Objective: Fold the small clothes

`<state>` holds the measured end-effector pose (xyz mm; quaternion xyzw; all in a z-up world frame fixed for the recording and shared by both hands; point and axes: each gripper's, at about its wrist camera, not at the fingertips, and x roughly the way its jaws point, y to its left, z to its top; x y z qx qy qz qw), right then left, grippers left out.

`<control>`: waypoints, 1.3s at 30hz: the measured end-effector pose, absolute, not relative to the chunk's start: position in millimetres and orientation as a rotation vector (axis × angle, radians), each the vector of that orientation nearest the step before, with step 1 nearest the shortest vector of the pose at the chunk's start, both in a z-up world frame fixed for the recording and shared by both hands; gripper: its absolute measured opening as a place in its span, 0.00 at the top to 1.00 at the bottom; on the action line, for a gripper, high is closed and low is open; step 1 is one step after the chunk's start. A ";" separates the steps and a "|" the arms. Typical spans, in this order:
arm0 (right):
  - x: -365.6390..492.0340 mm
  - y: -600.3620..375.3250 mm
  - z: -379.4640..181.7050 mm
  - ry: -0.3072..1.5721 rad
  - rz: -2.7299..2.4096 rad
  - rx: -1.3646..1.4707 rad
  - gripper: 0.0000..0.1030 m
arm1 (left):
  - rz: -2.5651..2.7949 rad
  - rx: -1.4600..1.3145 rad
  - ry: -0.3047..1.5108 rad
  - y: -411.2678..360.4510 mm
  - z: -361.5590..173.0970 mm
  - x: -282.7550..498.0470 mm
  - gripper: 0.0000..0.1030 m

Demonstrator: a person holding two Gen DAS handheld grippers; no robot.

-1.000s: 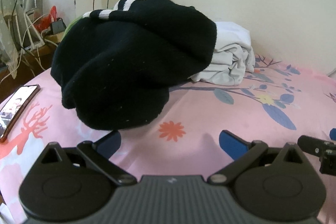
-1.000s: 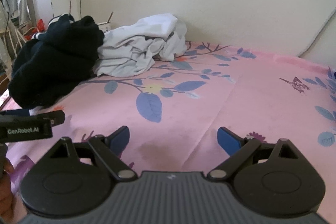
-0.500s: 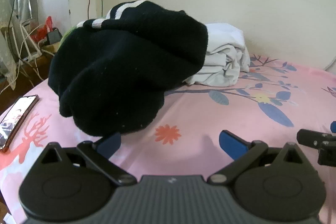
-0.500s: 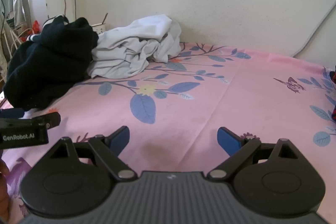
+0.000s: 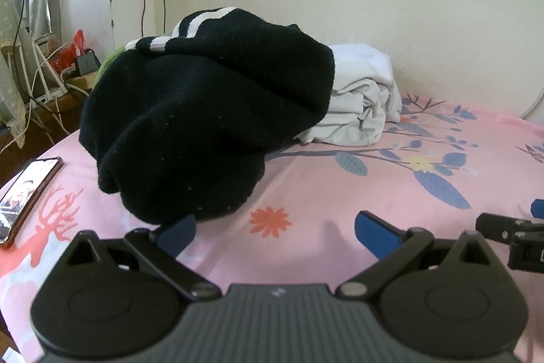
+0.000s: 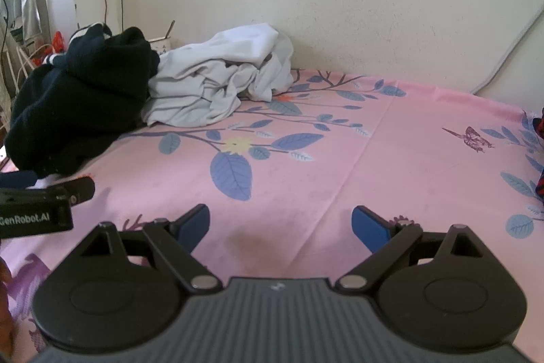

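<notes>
A dark knitted garment [image 5: 204, 121] with white stripes lies in a heap on the bed [image 5: 323, 199], touching a crumpled white cloth [image 5: 360, 104]. My left tongs [image 5: 275, 230] and right tongs [image 6: 280, 223] are both released, empty. The sheet is pink with flowers; a phone [image 5: 27, 193] lies at its edge.

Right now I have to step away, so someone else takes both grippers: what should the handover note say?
Left gripper: open, empty, low over the pink sheet, its left finger right at the dark sweater.
Right gripper: open, empty, over bare sheet, away from the clothes.
Clothes: sweater heaped at the sheet's left end; white garment crumpled beside it by the wall, the sweater overlapping it.
A phone lies on the sheet's left edge.
Done: nothing folded yet.
Left: pull out one piece, spread it flat, fold; then the other.
</notes>
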<state>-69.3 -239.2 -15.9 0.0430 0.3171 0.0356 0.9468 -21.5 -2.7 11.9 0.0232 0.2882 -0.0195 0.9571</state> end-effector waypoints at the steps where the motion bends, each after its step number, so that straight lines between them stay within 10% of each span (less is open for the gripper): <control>1: -69.4 -239.3 -15.9 0.646 0.072 0.088 0.13 | -0.038 0.051 0.583 -3.5 12.0 -21.8 0.00; 39: -70.0 -238.2 -15.8 0.646 0.074 0.079 0.13 | -0.038 0.064 0.568 -4.8 13.0 -23.1 0.00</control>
